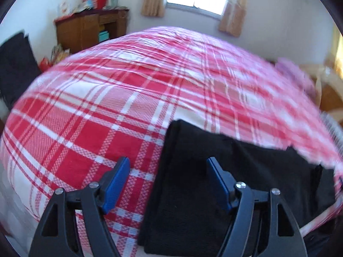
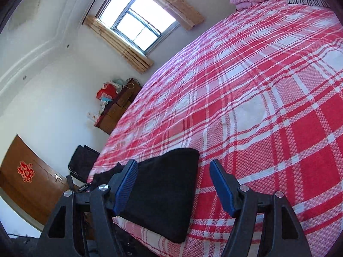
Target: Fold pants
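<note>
So the big red plaid bed (image 2: 268, 107) takes up most of the room, with a window (image 2: 137, 23) on the far wall and a wooden cabinet (image 1: 90, 27) far left. Black pants (image 1: 214, 182) lie folded at the near edge, long axis running left-right I think (left view's blurry). Left gripper (image 1: 168, 184) hangs over their left end, right gripper (image 2: 173, 184) over the right end, both released and empty.

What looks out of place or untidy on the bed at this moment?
Nothing stands out much. The black pants lie folded in a compact stack near the edge of the plaid bed cover. In the left wrist view one end looks less even, but blur hides detail.
</note>
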Demonstrator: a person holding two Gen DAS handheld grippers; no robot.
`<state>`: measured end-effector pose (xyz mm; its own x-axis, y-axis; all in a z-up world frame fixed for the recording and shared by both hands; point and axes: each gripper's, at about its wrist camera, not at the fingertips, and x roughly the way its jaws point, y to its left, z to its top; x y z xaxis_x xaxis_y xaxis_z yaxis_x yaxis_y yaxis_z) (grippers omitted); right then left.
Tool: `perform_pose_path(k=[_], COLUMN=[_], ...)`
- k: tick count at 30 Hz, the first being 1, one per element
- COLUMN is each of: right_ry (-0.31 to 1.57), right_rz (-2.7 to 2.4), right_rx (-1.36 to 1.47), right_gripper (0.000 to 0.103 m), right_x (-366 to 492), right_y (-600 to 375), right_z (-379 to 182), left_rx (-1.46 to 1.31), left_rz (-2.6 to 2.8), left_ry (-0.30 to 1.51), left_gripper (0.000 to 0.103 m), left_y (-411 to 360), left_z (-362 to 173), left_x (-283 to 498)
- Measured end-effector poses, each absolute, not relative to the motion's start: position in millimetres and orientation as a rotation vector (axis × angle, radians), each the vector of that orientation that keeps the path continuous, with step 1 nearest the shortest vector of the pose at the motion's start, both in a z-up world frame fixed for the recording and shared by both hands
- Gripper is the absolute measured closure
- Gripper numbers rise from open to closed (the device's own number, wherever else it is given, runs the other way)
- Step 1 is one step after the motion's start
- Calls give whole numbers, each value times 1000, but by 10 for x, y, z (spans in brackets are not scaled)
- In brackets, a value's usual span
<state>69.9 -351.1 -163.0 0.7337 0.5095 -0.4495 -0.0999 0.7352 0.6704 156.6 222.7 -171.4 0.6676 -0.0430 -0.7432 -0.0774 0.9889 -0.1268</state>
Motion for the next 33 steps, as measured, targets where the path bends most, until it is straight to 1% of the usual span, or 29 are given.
perform_pose_path(k=[1, 3, 4, 6, 10, 12, 13, 14, 15, 16, 24, 27, 33], right_ry=[676, 683, 686, 693, 716, 718, 719, 719, 717, 713, 689, 684, 671], right_rz=[359, 358, 359, 366, 373, 374, 372, 370, 367, 366, 331, 324, 310], right_rx=[640, 606, 590, 564, 522, 509, 505, 505, 507, 512, 541, 546, 565], right_gripper=[32, 32, 32, 32, 32, 32, 32, 32, 32, 32, 32, 32, 32], right_x=[705, 704, 703, 706, 714, 718, 716, 718, 718, 714, 705, 704, 706], right_y=[-3450, -3370, -3335, -3261, -3140, -3109, -3099, -3096, -3095, -3103, -3174, -3184, -3212], right_z=[-1636, -1637, -1641, -1660, -1705, -1717, -1722, -1721, -1720, -1720, -1701, -1694, -1675], left_rx=[-126, -150, -149, -88, -79, -90, -109, -148, -178, -236, -428, -457, -421], left_rz=[7, -53, -66, -56, -81, -107, -109, -122, -141, -183, -326, -399, -504], left_ry=[855, 875, 886, 898, 894, 883, 879, 877, 875, 878, 792, 748, 695], left_gripper=[28, 41, 43, 44, 45, 49, 55, 69, 79, 82, 83, 83, 83], left_y=[2170, 2141, 2104, 2033, 2071, 2121, 2154, 2205, 2233, 2273, 2182, 2000, 1433], left_z=[-1704, -1680, -1674, -1711, -1747, -1759, -1742, -1718, -1695, -1672, -1266, -1027, -647], left_x=[1555, 1521, 1513, 1499, 1519, 1511, 1517, 1509, 1494, 1495, 1392, 1347, 1256])
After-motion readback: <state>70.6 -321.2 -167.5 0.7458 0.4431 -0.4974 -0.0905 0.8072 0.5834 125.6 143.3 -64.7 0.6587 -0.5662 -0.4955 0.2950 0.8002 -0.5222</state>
